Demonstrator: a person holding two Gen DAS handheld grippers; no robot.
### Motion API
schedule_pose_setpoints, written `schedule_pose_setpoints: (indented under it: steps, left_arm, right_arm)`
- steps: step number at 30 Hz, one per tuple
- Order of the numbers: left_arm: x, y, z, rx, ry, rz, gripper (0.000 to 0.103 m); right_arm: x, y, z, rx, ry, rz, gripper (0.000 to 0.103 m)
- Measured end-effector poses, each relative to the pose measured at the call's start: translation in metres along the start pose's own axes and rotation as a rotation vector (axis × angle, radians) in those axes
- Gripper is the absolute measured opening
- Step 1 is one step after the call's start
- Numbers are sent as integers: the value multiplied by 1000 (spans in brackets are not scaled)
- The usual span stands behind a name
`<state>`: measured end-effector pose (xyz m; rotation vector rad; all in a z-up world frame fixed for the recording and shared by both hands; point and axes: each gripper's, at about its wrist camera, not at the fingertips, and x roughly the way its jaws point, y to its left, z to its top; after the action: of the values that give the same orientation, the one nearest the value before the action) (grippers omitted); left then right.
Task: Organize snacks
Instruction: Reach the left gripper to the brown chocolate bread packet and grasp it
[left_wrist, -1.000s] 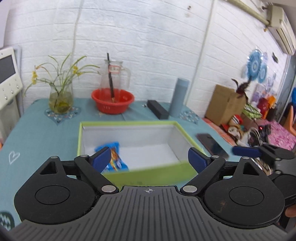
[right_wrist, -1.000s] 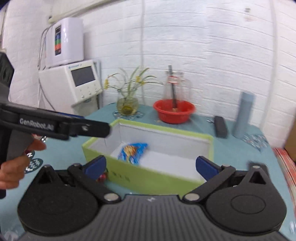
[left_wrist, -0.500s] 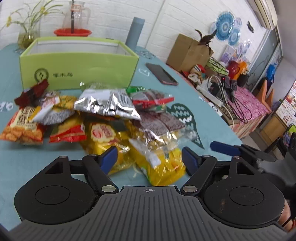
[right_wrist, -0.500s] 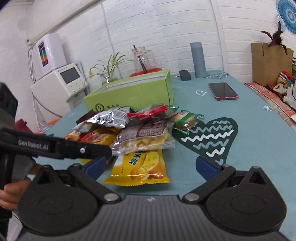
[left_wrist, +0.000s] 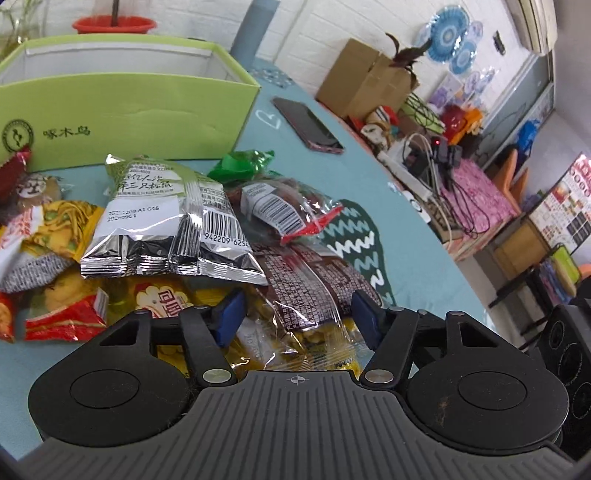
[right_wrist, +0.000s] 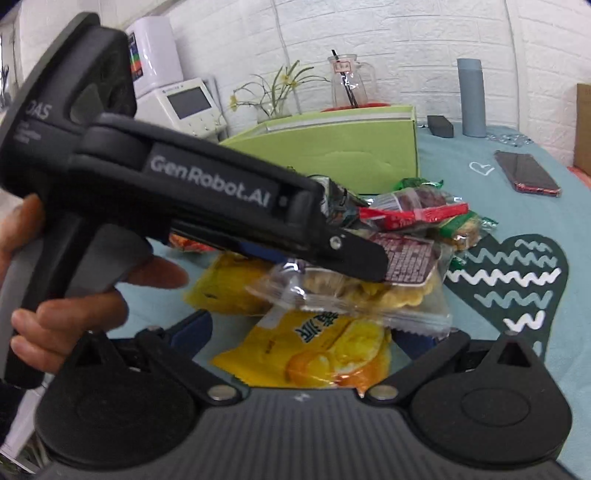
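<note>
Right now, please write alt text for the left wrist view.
The left gripper is closing around a clear packet with a brown label on a snack pile. A green box stands behind on the blue tablecloth.

Black hand-held gripper (left_wrist: 297, 317), blue pads (left_wrist: 229, 312), white "GenRobot.AI" lettering

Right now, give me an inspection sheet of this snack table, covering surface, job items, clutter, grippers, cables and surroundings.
Surface: teal tablecloth with a dark heart print.
Job's things: snack packets heaped in front of the green box; box interior hidden.
Clutter: phone, grey bottle, red bowl, glass jug, flower vase.
Grippers: left hand-held gripper closing around a clear chip packet, pads not yet pressing; right hand-held gripper open over a yellow packet.
Cables: power strip with tangled leads beside the table.
Surroundings: white brick wall, cardboard box.
</note>
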<state>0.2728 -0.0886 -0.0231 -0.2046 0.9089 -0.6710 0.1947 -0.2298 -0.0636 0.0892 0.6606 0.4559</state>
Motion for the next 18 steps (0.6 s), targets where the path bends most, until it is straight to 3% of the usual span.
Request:
schedule_pose_setpoints:
  steps: [6, 10, 13, 18]
  left_arm:
    - [13, -25, -1, 74, 33, -24, 47]
    - [11, -23, 1, 71, 5, 14, 65]
    - [17, -19, 9, 27, 27, -6, 65]
    - [26, -18, 14, 42, 52, 21, 59]
  right_arm:
    - [-29, -12, -14, -12, 17, -81, 102]
    - [-61, -33, -21, 73, -33, -114, 102]
    - [-59, -49, -12, 154, -92, -105, 102]
    - [-27, -57, -6, 175, -47, -87, 102]
